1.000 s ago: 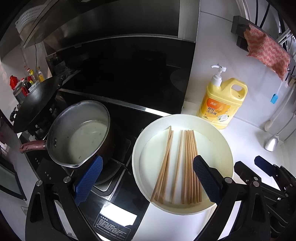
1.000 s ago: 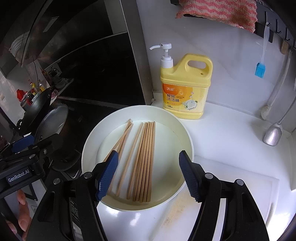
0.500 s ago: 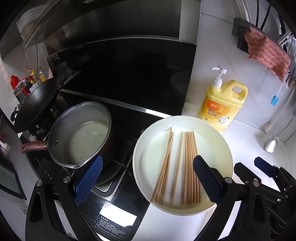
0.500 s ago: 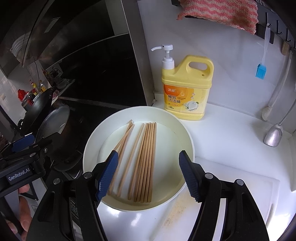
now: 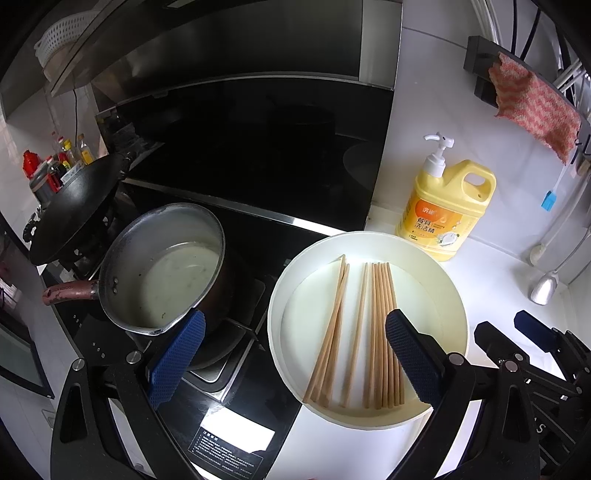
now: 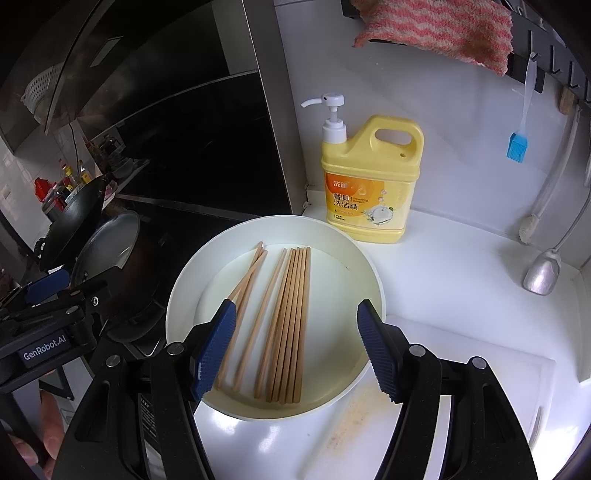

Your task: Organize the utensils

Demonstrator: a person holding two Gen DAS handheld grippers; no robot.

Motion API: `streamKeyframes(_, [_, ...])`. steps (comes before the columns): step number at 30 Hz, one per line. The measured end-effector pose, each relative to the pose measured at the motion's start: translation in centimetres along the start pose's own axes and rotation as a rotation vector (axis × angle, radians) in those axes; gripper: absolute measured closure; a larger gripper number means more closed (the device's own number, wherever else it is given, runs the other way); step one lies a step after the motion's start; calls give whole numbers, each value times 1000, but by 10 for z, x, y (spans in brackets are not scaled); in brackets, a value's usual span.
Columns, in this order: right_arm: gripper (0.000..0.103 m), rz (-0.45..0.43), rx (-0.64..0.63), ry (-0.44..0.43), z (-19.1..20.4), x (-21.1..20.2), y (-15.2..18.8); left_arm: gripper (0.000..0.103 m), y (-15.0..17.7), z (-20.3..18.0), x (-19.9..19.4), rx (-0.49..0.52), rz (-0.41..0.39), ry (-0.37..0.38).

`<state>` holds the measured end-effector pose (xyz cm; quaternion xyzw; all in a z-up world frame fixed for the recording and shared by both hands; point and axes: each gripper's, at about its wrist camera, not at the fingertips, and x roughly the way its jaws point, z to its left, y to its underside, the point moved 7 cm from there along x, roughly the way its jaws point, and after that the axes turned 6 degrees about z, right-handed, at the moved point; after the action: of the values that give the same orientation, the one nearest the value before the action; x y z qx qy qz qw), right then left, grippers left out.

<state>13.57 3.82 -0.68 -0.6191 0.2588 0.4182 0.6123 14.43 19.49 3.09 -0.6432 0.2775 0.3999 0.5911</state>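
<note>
Several wooden chopsticks lie side by side in a round white basin on the white counter; they also show in the right wrist view, in the basin. My left gripper is open and empty, held above the basin's left rim and the stove edge. My right gripper is open and empty, held above the near ends of the chopsticks. The right gripper shows at the lower right of the left wrist view. The left gripper shows at the left of the right wrist view.
A steel saucepan and a black wok stand on the black stove to the left. A yellow dish-soap bottle stands behind the basin. A ladle, a blue brush and a pink cloth hang at the wall. A white cutting board lies right.
Both grippers have drawn back slightly, so the basin and chopsticks sit a little lower in view. Nothing was grasped or released.
</note>
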Motion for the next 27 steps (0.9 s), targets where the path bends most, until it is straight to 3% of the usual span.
streamKeyframes(27, [38,-24,-9,22,3,-13,-6,7,3,2,0,2,-2,-20])
